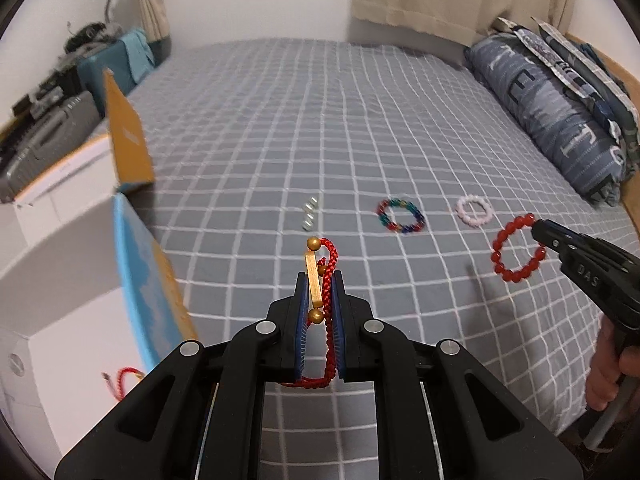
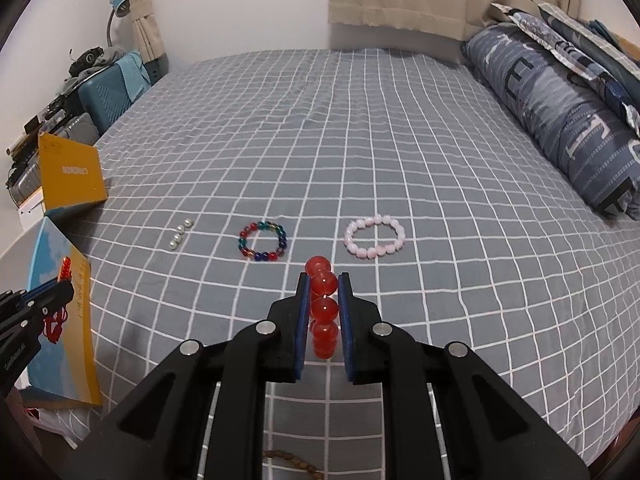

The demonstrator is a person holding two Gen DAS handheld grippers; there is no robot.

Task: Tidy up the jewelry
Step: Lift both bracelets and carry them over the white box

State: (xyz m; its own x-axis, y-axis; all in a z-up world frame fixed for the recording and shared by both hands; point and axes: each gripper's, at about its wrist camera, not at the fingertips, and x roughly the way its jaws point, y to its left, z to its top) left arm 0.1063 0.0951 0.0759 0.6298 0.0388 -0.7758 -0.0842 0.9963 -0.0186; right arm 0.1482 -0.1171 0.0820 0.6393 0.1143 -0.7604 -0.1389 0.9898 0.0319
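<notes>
The left tool (image 1: 319, 280) is clamped on a red braided cord bracelet (image 1: 327, 276) with a gold bar and gold beads, which sits low in the centre of the left wrist view, held above the grey checked bed (image 1: 280, 128). At the left edge of that view stands an open white box (image 1: 60, 280) with blue and orange flaps; a bit of red cord (image 1: 122, 378) shows inside it at lower left.

The right tool (image 2: 324, 280) is closed on a red bead bracelet (image 2: 322, 308); in its own view the beads line up between the blue pads (image 2: 303, 320) in the lower middle of the frame. From the left wrist view the same bracelet (image 1: 518, 250) hangs as a ring at the right edge, pinched at its upper right by the tool tip (image 1: 538, 229).

Lying on the bed in mid-frame of the right wrist view, left to right: a short row of white pearls (image 2: 180, 233), a multicoloured bead bracelet (image 2: 263, 241), and a pale pink bead bracelet (image 2: 375, 236), each apart from the others. A blue patterned pillow (image 2: 560, 120) lies along the upper right.
</notes>
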